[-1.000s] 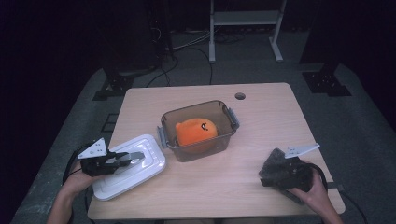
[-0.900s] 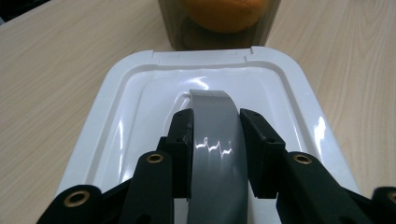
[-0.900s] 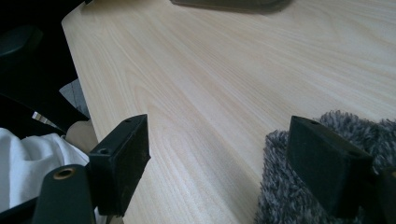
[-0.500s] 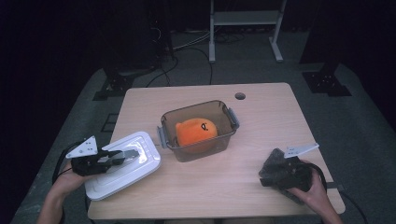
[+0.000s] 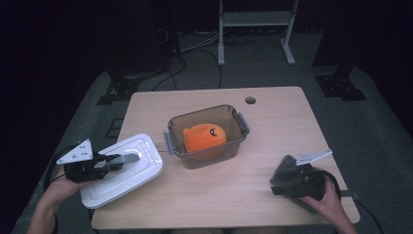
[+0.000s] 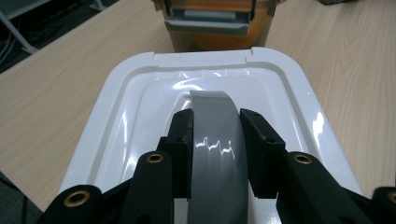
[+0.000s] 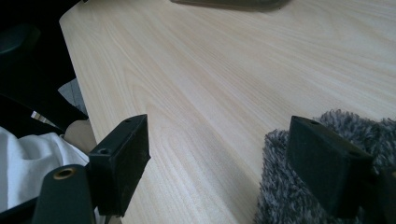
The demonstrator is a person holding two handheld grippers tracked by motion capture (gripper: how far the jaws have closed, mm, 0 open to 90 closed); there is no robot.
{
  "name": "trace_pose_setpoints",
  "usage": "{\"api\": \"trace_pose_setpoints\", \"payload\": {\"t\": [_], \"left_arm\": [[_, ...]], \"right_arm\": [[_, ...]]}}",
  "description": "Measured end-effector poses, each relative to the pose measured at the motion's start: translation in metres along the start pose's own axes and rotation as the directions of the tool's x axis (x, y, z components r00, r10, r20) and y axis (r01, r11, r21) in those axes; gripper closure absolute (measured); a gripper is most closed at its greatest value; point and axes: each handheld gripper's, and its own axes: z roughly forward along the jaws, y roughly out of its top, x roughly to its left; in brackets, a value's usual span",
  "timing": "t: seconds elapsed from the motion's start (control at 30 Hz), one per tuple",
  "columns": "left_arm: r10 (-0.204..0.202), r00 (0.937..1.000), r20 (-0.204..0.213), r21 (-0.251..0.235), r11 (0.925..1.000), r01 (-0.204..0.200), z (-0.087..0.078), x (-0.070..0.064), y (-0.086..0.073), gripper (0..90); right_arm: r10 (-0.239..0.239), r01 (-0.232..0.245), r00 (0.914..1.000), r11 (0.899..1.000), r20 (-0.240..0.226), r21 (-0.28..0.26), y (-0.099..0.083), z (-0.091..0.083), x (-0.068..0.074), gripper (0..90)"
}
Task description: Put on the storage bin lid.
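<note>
A white lid (image 5: 141, 170) with a grey handle (image 6: 212, 158) lies at the table's left side, its corner past the left edge. My left gripper (image 5: 127, 158) is shut on that handle, one black jaw on each side (image 6: 215, 121). A clear brownish container (image 5: 207, 109) stands mid-table with an orange plush toy (image 5: 203, 136) inside. In the left gripper view the container's end latch (image 6: 210, 25) is just beyond the lid (image 6: 154, 88). My right gripper (image 5: 282, 183) is at the front right, open (image 7: 219, 154). A dark grey fuzzy thing (image 5: 288, 168) lies under its right jaw (image 7: 289, 186).
The wooden table (image 5: 272, 126) has a small round hole (image 5: 250, 100) near its far edge. Its front edge runs close to my right gripper, with white clothing (image 7: 28, 154) beyond it. A metal stand (image 5: 253, 29) and cables lie on the floor behind.
My left gripper has drawn the white lid leftward, away from the container, until it overhangs the table's left edge. The right gripper has stayed put.
</note>
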Motion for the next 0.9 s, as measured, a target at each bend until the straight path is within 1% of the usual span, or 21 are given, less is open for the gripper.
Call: {"api": "trace_pose_setpoints", "payload": {"t": [0.17,0.2,0.3,0.33,0.43,0.47,0.5,0.57,0.67,0.7,0.73,0.77,0.8,0.9], "left_arm": [[0.013,0.9999,-0.008,-0.008,0.9999,-0.013,-0.006,0.001,0.008,66.4],[0.025,0.9996,-0.008,-0.009,0.9996,-0.025,-0.008,0.001,0.012,66.5],[0.039,0.9992,-0.010,-0.012,0.9992,-0.039,-0.011,0.001,0.019,66.5],[0.049,0.9987,-0.011,-0.012,0.9987,-0.049,-0.011,0.001,0.022,66.5],[0.051,0.9986,-0.010,-0.035,0.9980,-0.052,-0.012,0.001,0.029,66.5],[0.055,0.9985,-0.005,-0.042,0.9976,-0.055,-0.012,0.001,0.031,66.5],[0.050,0.9987,-0.002,-0.047,0.9976,-0.050,-0.012,0.001,0.034,66.5],[0.054,0.9985,-0.003,-0.056,0.9969,-0.055,-0.012,0.001,0.039,66.5],[0.069,0.9976,-0.001,-0.055,0.9961,-0.069,-0.011,0.002,0.047,66.5],[0.069,0.9976,-0.001,-0.055,0.9961,-0.069,-0.011,0.002,0.047,66.5],[0.078,0.9969,0.004,-0.055,0.9955,-0.078,-0.009,0.002,0.052,66.5],[0.078,0.9969,0.004,-0.055,0.9955,-0.078,-0.009,0.002,0.052,66.5],[0.082,0.9966,0.009,-0.057,0.9951,-0.081,-0.006,0.002,0.057,66.5],[0.090,0.9957,0.019,-0.052,0.9947,-0.089,0.000,0.003,0.064,66.5]], "right_arm": [[0.000,0.000,1.0000,1.000,0.000,0.005,0.000,0.001,0.000,20.5],[0.000,0.000,1.0000,1.000,0.001,0.007,0.000,0.001,0.000,20.5],[0.000,0.000,1.0000,1.000,0.001,0.004,0.000,0.001,0.000,20.5],[-0.001,0.001,1.0000,1.000,0.000,0.004,0.000,0.001,0.000,20.5],[-0.001,0.001,1.0000,1.000,0.000,0.007,0.000,0.001,0.000,20.5],[0.000,0.000,1.0000,1.000,0.000,0.005,0.000,0.001,0.000,20.5],[0.000,0.000,1.0000,1.000,0.000,0.005,0.000,0.001,0.000,20.5],[0.000,0.000,1.0000,1.000,0.000,0.006,0.000,0.000,0.000,20.5],[0.000,0.000,1.0000,1.000,0.001,0.005,0.000,0.000,0.000,20.5],[0.000,0.000,1.0000,1.000,0.001,0.005,0.000,0.000,0.000,20.5],[0.000,0.000,1.0000,1.000,0.000,0.004,0.000,0.000,0.000,20.5],[-0.002,0.002,1.0000,1.000,0.000,0.004,0.000,0.000,0.000,20.5],[-0.002,0.002,1.0000,1.000,0.001,0.005,0.000,0.000,0.000,20.5],[-0.002,0.002,1.0000,1.000,0.001,0.001,0.000,0.000,0.000,20.5]]}}
